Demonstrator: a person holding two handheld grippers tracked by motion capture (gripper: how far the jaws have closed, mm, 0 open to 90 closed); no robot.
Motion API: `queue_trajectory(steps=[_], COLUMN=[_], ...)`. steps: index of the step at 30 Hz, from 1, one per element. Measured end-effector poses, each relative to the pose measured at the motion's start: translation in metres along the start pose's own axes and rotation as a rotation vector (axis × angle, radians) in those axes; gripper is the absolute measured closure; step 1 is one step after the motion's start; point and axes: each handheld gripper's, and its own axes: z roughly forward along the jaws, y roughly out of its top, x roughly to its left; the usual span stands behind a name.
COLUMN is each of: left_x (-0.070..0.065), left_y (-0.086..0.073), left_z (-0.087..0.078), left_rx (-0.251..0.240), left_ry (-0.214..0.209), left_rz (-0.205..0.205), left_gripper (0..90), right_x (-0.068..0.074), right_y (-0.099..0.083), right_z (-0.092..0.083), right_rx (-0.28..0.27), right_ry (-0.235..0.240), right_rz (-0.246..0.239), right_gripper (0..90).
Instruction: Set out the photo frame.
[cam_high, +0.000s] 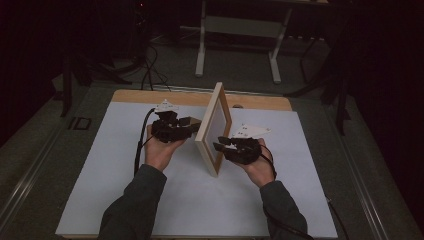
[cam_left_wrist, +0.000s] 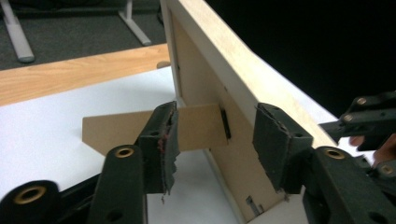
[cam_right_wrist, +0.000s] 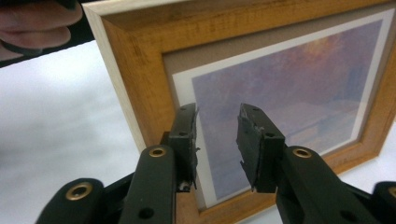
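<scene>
Picture frame (cam_high: 216, 131) stands upright — a print (cam_right_wrist: 289, 98) inside it.

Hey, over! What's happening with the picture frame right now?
Left gripper open, right gripper open. Picture frame standing upright on its back stand. Nothing blocking.

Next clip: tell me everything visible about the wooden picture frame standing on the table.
The light wooden picture frame stands upright on its lower edge on the white table cover, between the two hands. Its front has a warm brown moulding, a pale mat and a purplish print. Its brown board back carries a fold-out cardboard easel leg, hinged and swung out behind. Neither tool presses on it.
</scene>
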Motion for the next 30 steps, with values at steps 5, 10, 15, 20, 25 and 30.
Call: queue_trajectory(steps=[5, 10, 15, 20, 25, 30], left_x=[0.002, -0.002, -0.010, -0.017, -0.025, -0.032], left_y=[0.002, 0.005, 0.008, 0.009, 0.008, 0.005], left_z=[-0.004, -0.009, -0.013, -0.013, -0.011, -0.007], left_rx=[-0.024, -0.041, -0.049, -0.044, -0.025, 0.000], left_ry=[-0.024, -0.035, -0.034, -0.026, -0.026, -0.026], left_rz=[-0.016, -0.023, -0.005, 0.010, 0.029, 0.057], left_gripper=[46.5, 46.7, 46.2, 43.3, 37.0, 30.7], right_x=[-0.002, -0.004, -0.006, -0.007, -0.008, -0.010], right_y=[-0.003, -0.005, -0.008, -0.009, -0.011, -0.013], right_z=[-0.001, -0.002, -0.003, -0.004, -0.005, -0.005], right_rx=[0.004, 0.009, 0.011, 0.011, 0.007, 0.014], right_ry=[-0.008, -0.014, -0.018, -0.022, -0.024, -0.025], right_rz=[0.008, 0.012, 0.022, 0.023, 0.028, 0.034], right_gripper=[64.1, 63.1, 63.0, 62.9, 62.6, 62.4])
